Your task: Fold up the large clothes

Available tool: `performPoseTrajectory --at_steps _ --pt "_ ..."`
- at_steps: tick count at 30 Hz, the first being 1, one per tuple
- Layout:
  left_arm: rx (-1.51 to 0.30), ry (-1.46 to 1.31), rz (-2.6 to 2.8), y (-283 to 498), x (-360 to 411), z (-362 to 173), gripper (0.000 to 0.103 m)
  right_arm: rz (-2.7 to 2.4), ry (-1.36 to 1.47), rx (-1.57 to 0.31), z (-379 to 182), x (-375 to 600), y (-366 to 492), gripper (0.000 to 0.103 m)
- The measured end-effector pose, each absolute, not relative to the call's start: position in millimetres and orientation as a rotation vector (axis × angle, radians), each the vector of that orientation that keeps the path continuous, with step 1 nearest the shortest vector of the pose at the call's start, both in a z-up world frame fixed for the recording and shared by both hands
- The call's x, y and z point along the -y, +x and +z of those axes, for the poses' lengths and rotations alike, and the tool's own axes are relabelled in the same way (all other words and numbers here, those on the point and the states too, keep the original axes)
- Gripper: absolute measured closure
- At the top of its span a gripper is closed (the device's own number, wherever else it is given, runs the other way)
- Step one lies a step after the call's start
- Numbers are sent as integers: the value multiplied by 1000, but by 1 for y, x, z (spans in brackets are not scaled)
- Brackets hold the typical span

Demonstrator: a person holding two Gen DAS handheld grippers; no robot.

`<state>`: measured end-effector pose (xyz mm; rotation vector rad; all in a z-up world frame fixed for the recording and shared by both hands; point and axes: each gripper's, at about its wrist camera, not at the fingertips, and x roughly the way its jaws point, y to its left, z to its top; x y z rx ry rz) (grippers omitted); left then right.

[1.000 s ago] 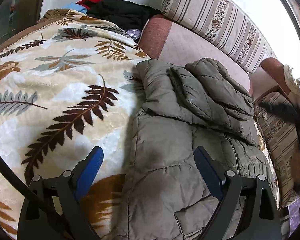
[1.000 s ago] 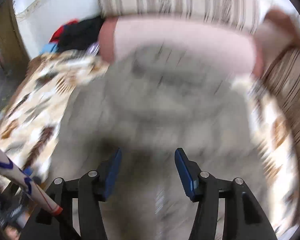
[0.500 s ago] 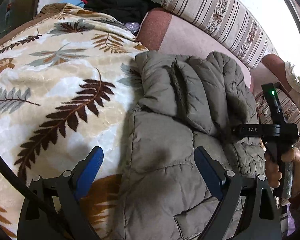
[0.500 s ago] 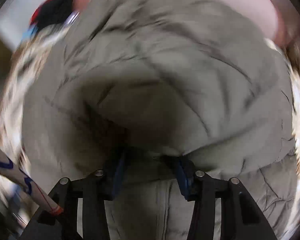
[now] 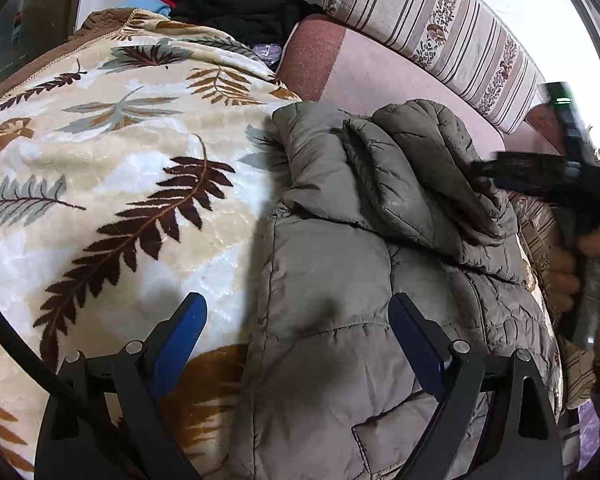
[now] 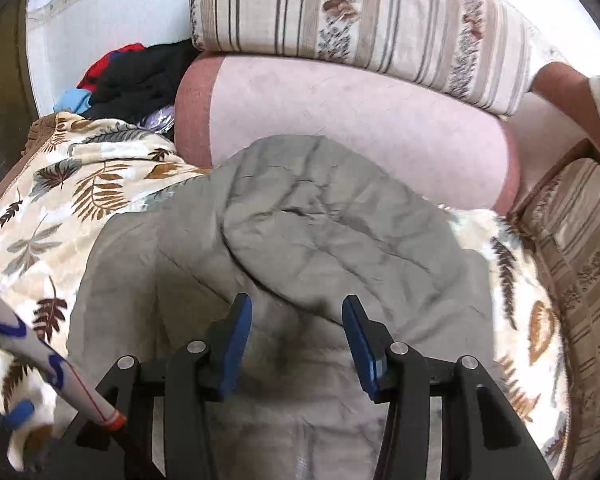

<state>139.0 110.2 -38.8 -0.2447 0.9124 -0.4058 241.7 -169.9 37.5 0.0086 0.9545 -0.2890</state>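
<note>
Withdrawn from the quilted jacket, the right gripper stood half-open and empty above its folded sleeve; the left gripper hung wide, empty. Regrasping the hem was judged next.

A home living room is shown. A sofa with a pink back and striped cushions is set against a white wall. Its seat is covered by a leaf-print blanket, and loose clothes are piled at the far end.
</note>
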Motion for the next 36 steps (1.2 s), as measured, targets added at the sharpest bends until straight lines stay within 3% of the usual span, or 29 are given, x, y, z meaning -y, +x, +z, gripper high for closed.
performPoseTrajectory --at_steps 6,13,19,23,33,36 --pt "-923 -244 -408 141 -108 -40 12 -240 20 -1126 -29 155 277 52" --pt "-926 -263 -407 141 -109 -41 12 -177 10 -944 24 131 253 50" --pt "-932 -256 -401 142 -110 -43 12 -155 -136 -1047 -26 86 269 43" --pt "-939 -258 -393 144 -111 -44 12 -148 -88 -1011 -6 90 258 42" --pt "-934 -263 -371 124 -116 -40 12 -224 90 -1022 47 206 104 38" --pt "-931 -278 -379 107 -118 -33 12 -316 143 -1020 58 263 44 26"
